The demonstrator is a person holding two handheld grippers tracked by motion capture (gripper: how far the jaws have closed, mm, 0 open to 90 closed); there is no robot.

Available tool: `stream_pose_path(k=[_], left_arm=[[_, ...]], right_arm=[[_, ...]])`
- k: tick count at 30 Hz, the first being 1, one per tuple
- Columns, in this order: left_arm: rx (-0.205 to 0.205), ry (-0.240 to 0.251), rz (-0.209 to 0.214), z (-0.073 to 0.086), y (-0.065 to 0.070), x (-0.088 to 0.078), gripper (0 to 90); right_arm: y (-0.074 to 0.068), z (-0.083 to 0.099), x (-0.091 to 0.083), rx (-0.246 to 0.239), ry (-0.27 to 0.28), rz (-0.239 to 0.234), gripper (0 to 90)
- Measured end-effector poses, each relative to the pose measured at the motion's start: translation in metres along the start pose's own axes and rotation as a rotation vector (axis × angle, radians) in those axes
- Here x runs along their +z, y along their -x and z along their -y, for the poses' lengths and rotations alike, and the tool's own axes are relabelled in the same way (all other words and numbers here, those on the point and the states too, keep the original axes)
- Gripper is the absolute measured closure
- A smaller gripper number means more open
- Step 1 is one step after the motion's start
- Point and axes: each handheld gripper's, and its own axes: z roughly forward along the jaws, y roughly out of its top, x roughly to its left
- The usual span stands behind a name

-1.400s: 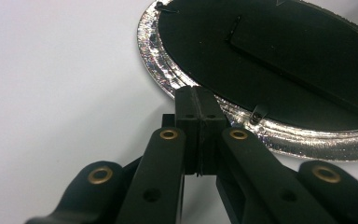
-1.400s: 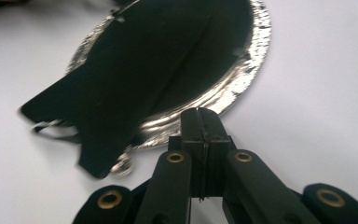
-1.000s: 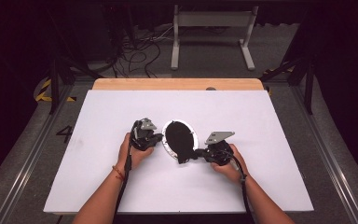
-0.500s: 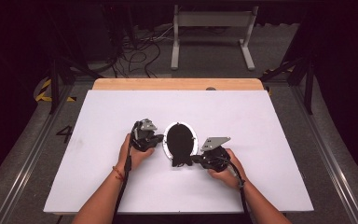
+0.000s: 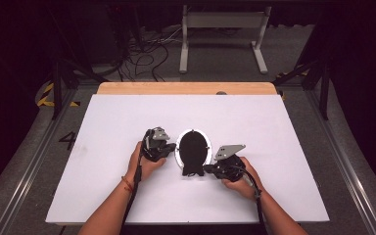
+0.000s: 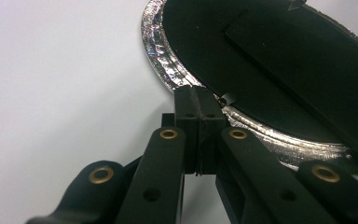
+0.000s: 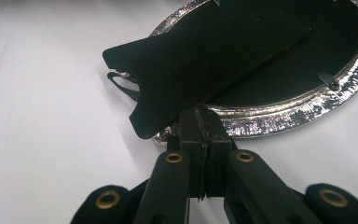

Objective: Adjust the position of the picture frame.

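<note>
left gripper (image 6: 199, 105): jaws closed, tips at oval silver-rimmed black-backed frame (image 5: 193, 148) | right gripper (image 7: 199, 122): jaws closed, tips under black stand flap (image 7: 205, 60) | change: right gripper nearer frame

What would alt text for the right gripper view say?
An oval silver picture frame lies face down on a white table, its black easel stand lifted slightly. The right gripper, fingers pressed shut, points at the frame's near rim.

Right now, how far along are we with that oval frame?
Done: the oval picture frame lies face down on the white table, black back up. In hand: the left tongs and right tongs, both shut, rest at its silver rim. Left: the small turn clip looks unturned, the back in place.
</note>
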Motion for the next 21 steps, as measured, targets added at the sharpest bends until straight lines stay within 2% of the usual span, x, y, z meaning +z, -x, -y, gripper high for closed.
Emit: stream_pose_path(k=[4,5,6,7,11,13,14,15,18,21], left_arm=[[0.012,0.0,-0.001,-0.0001,0.0013,0.0002,90.0],[0.035,0.004,-0.008,-0.0007,0.0009,0.0005,90.0],[0.035,0.004,-0.008,-0.0007,0.0009,0.0005,90.0],[0.016,0.001,0.003,-0.0008,0.0024,0.001,90.0],[0.02,-0.002,0.001,-0.0008,0.0041,0.0011,90.0],[0.048,-0.002,-0.012,-0.0007,0.007,0.0012,90.0],[0.077,0.003,-0.024,-0.0012,0.0076,0.0014,90.0],[0.055,-0.001,-0.015,-0.0006,0.0089,0.0012,90.0],[0.037,-0.006,0.0,-0.0003,0.0083,0.0009,90.0],[0.039,-0.007,0.0,-0.0004,0.0086,0.0008,90.0]], right_arm=[[-0.0005,-0.0002,-0.0007,-0.005,-0.007,0.005,89.7],[-0.0006,-0.0001,-0.0012,-0.005,-0.01,0.005,89.7],[-0.0005,0.0,-0.0015,-0.005,-0.011,0.004,89.8],[-0.0002,0.0002,-0.0018,-0.004,-0.012,0.002,89.8],[0.0001,-0.0001,-0.0026,-0.006,-0.019,0.002,89.7],[0.0002,-0.0007,-0.0032,-0.011,-0.026,0.003,88.6],[0.0007,-0.0009,-0.0036,-0.015,-0.031,0.003,88.6],[0.0015,-0.0008,-0.0042,-0.02,-0.034,-0.001,88.8],[0.0024,-0.0004,-0.0043,-0.018,-0.032,-0.007,88.8],[0.0017,-0.0007,-0.0046,-0.022,-0.039,-0.002,88.8]])
